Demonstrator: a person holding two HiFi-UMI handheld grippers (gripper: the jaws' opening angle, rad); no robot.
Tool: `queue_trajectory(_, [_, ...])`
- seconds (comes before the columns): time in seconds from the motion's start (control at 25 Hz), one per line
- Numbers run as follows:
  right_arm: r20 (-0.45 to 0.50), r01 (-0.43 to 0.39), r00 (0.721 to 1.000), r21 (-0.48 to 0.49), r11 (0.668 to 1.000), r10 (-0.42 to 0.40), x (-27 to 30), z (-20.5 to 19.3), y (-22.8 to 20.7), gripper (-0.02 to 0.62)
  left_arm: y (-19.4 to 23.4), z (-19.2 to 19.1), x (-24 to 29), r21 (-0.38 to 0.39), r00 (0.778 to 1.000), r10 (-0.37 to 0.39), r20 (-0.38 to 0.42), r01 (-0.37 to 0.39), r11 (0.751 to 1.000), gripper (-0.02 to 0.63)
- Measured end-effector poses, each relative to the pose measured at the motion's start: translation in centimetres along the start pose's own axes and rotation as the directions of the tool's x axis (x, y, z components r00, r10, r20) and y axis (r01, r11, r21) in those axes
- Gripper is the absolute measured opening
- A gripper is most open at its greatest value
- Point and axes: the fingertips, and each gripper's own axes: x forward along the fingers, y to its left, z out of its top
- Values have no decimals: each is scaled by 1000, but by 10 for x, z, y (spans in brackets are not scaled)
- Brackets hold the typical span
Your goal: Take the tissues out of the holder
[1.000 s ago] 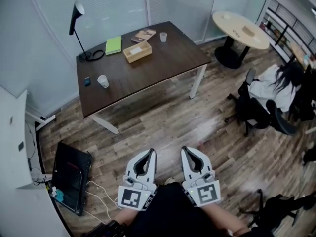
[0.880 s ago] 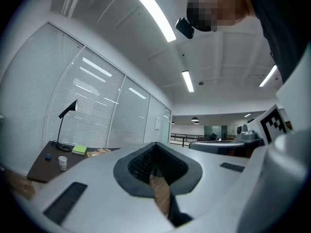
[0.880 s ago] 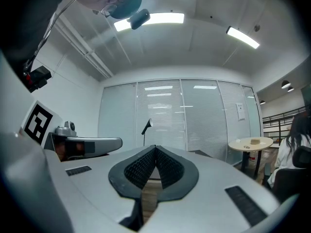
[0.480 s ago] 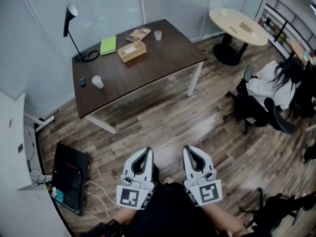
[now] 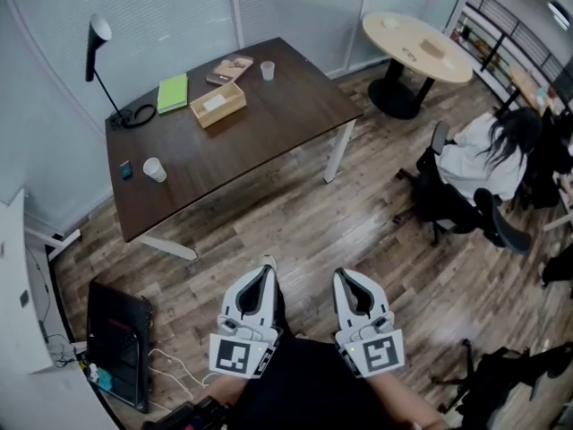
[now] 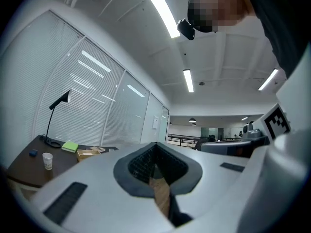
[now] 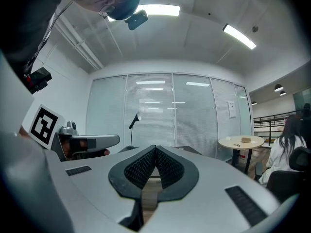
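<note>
Compared with a second ago, the dark desk (image 5: pixel 269 124) and the round table (image 5: pixel 407 47) sit further left in the head view, while both grippers hold the same low spot in it. Wood-plank floor (image 5: pixel 295 231) fills most of that view. A seated person (image 5: pixel 488 150) is on a chair at the right edge, and a black case (image 5: pixel 116 343) lies on the floor at lower left.

The left gripper (image 5: pixel 265 274) and the right gripper (image 5: pixel 346 278) point side by side toward the desk, well apart from it. Each has its jaws pressed together at the tips, with nothing between them.

The wooden tissue holder (image 5: pixel 224 113) stands on the far half of the desk, with pale tissues (image 5: pixel 215 102) showing in its top. A green notebook (image 5: pixel 173 92) lies just to its left, a book (image 5: pixel 231 68) and a clear cup (image 5: pixel 267 70) beyond it. A desk lamp (image 5: pixel 98 30) rises at the far left corner, and a paper cup (image 5: pixel 155 168) stands near the left edge.
</note>
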Motion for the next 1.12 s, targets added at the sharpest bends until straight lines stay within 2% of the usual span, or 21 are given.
queue_trajectory(0.28, [4,30,1000,3,1000,-30,108,16,-39,11,62,-1,87,18,999,-48,-22,48,999,-2])
queue_trajectory(0.44, [-19,26,1000,28,999,-25,177,25,-49,11,103,4,133,-5,998,-57,-40,57,998,-2])
queue_trajectory(0.72, [-98,-32,994,62,998,38,279,15,-58,11,187,16,176,11,996,-5,-89,6,1000,-2])
queue_trajectory(0.92, [-137,-11,990,75,997,22,331,0,-73,11,258,24,207,-21,996,64,-68,-66,998,-2])
queue_trajectory(1.12, [-108,31,994,66,997,-24,366,8,-84,11,287,32,235,-27,997,50,-55,-52,998,-2])
